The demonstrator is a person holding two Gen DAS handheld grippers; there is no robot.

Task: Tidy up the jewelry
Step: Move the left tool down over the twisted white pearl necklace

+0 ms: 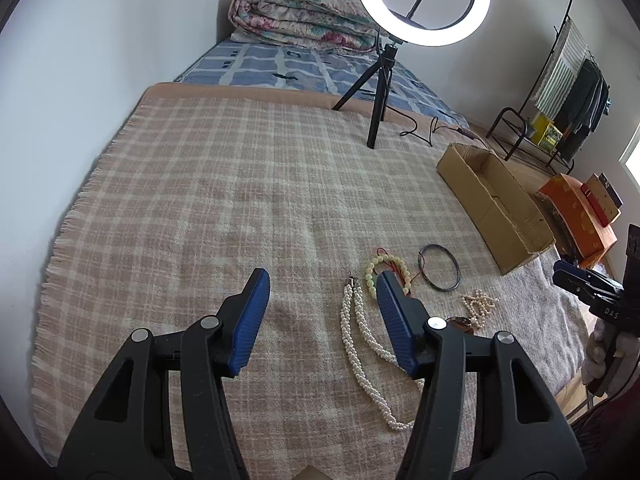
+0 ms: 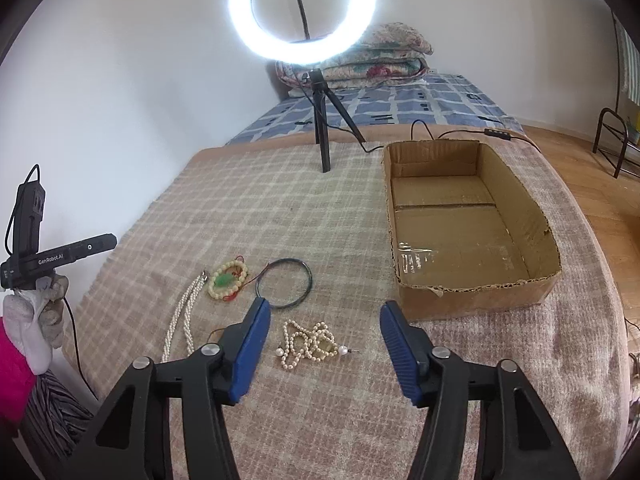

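Observation:
Jewelry lies on a plaid blanket (image 1: 224,200). A long pearl necklace (image 1: 356,344) lies just left of my left gripper's right finger; it also shows in the right wrist view (image 2: 182,320). A cream bead bracelet (image 2: 227,275) with a green stone, a dark bangle (image 2: 285,284) and a tangled pearl strand (image 2: 308,344) lie close by. My left gripper (image 1: 322,280) is open and empty above the blanket. My right gripper (image 2: 324,312) is open and empty, with the tangled strand between its fingers. An open cardboard box (image 2: 472,296) stands to the right, empty.
A ring light on a tripod (image 2: 322,136) stands behind the jewelry, its cable trailing past the box. A folded quilt (image 1: 296,16) lies at the far end of the bed. A clothes rack (image 1: 568,92) and orange boxes (image 1: 580,212) stand beyond the bed's right edge.

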